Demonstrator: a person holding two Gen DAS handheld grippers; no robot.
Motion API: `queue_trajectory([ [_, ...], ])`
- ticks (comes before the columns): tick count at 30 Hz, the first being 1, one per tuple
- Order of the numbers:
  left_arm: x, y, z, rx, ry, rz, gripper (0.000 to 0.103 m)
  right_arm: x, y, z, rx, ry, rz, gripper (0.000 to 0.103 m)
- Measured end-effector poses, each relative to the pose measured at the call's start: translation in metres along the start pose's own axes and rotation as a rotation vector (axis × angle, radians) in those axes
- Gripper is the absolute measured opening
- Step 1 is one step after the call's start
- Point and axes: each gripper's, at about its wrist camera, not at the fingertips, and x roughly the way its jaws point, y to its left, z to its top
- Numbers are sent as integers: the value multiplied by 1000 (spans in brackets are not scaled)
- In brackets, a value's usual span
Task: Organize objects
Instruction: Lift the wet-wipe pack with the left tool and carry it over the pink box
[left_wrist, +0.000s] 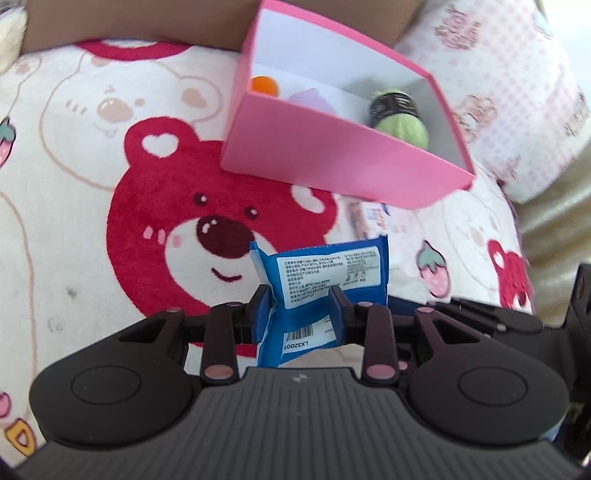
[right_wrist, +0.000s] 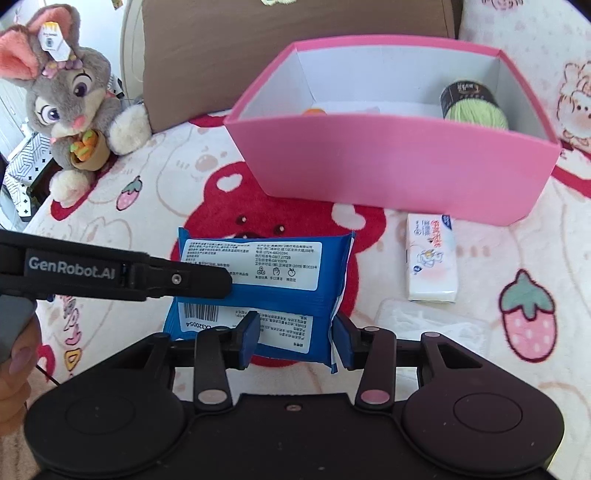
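Observation:
A blue wipes pack (left_wrist: 325, 284) with a white label is held between the fingers of my left gripper (left_wrist: 301, 310), which is shut on it. In the right wrist view the same pack (right_wrist: 266, 280) also sits between the fingers of my right gripper (right_wrist: 295, 332), which close on its near edge. The left gripper (right_wrist: 207, 282) reaches in from the left and grips the pack's side. A pink box (right_wrist: 391, 162) stands beyond, holding a green yarn ball (right_wrist: 476, 107) and an orange ball (left_wrist: 264, 85). The box also shows in the left wrist view (left_wrist: 332, 155).
A white tissue pack (right_wrist: 430, 258) lies on the bear-print blanket (right_wrist: 517, 369) right of the blue pack. A grey plush rabbit (right_wrist: 70, 103) sits at the far left. A brown cushion (right_wrist: 258, 48) stands behind the box. A purple item (left_wrist: 310, 98) lies inside the box.

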Motion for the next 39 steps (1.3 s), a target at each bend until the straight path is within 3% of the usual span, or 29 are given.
queue_trajectory([
  [9,-43,-23,2,31,-15,-62,32,-52,18,2,-68,-68,-40,53],
  [20,-99,-60,21,119,-156,-130,34,-113,25,31,-98,-188,-68,57],
  [23,-100,-73,34,150,-200,-101,37,-116,24,40,-85,-255,-82,59],
  [31,-89,-85,84,156,-227,-87,37,-113,11,75,-66,-303,-96,59],
  [39,-67,-96,125,172,-313,-42,37,-94,-1,111,-72,-357,-146,55],
])
